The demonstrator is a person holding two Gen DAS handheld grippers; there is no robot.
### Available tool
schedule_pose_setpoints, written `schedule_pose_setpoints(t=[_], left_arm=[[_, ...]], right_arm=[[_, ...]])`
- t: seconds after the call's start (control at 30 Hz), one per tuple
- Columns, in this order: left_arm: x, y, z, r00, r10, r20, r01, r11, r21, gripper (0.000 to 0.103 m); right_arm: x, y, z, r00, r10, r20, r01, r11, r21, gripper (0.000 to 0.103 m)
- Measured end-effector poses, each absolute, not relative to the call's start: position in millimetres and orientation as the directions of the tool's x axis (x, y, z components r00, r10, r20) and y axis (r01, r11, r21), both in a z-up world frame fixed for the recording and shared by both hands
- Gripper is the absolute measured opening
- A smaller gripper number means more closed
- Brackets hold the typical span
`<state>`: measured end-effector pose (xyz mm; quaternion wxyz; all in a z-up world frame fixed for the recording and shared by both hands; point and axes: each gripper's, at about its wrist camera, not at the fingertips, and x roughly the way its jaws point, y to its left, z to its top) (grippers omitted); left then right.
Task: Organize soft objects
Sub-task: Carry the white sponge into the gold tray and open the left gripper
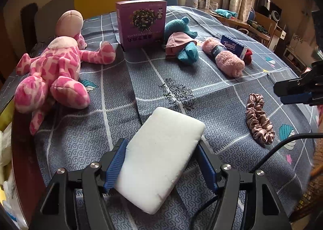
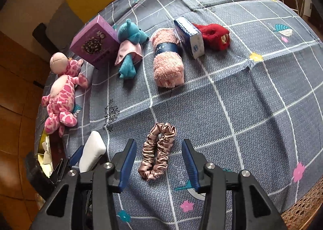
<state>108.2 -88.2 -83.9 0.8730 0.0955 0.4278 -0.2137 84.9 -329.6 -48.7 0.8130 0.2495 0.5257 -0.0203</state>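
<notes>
We angle both grippers down at the tablecloth (image 2: 252, 98): our left gripper (image 1: 161, 161) clamps the white sponge (image 1: 159, 159); our right gripper (image 2: 159, 161) stands parted, straddling the scrunchie (image 2: 157, 149) lying on the cloth.

- Two plush toys: a pink-spotted one (image 1: 50, 72) at left of the frame, a teal one (image 1: 181, 38) at upper centre.
- One purple box (image 1: 141, 22), upper centre.
- One rolled pink towel (image 1: 224, 56).
- One tissue pack (image 1: 234, 46).
- One red fuzzy item (image 2: 214, 35), upper right.
- One satin scrunchie (image 2: 157, 149).
- One white sponge (image 1: 159, 157), lower centre.
</notes>
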Motion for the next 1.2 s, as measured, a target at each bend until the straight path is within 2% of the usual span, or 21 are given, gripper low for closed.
schedule_pose_setpoints(t=[0.17, 0.3, 0.37, 0.4, 0.43, 0.47, 0.53, 0.73, 1.2], left_arm=[[109, -87, -84, 0.542, -0.294, -0.787, 0.453, 0.891, -0.021, 0.069], [109, -87, -84, 0.544, -0.295, -0.786, 0.451, 0.892, -0.023, 0.069], [108, -87, -84, 0.545, -0.295, -0.785, 0.452, 0.892, -0.021, 0.069], [109, -87, -83, 0.545, -0.296, -0.784, 0.452, 0.892, -0.022, 0.069], [109, -86, -82, 0.545, -0.302, -0.782, 0.452, 0.891, -0.029, 0.069], [109, -85, -81, 0.542, -0.313, -0.780, 0.452, 0.891, -0.043, 0.069], [111, -78, -78, 0.532, -0.340, -0.776, 0.440, 0.894, -0.090, 0.067], [108, -61, -60, 0.527, -0.394, -0.753, 0.414, 0.893, -0.178, 0.064], [78, -38, -17, 0.616, -0.324, -0.719, 0.363, 0.926, -0.106, 0.064]], right_arm=[[99, -309, -65, 0.426, 0.129, -0.895, 0.310, 0.909, 0.279, 0.055], [105, -294, -75, 0.403, 0.045, -0.914, 0.294, 0.940, 0.176, 0.055], [105, -288, -81, 0.397, 0.057, -0.916, 0.274, 0.945, 0.178, 0.054], [105, -286, -84, 0.395, 0.056, -0.917, 0.264, 0.949, 0.172, 0.051], [103, -284, -86, 0.402, 0.024, -0.915, 0.265, 0.954, 0.141, 0.031], [101, -283, -86, 0.414, -0.015, -0.910, 0.269, 0.957, 0.107, 0.021], [99, -287, -88, 0.426, -0.012, -0.905, 0.276, 0.954, 0.117, 0.018], [104, -276, -91, 0.406, -0.062, -0.912, 0.213, 0.977, 0.029, 0.021], [99, -272, -92, 0.440, -0.061, -0.896, 0.198, 0.980, 0.030, 0.021]])
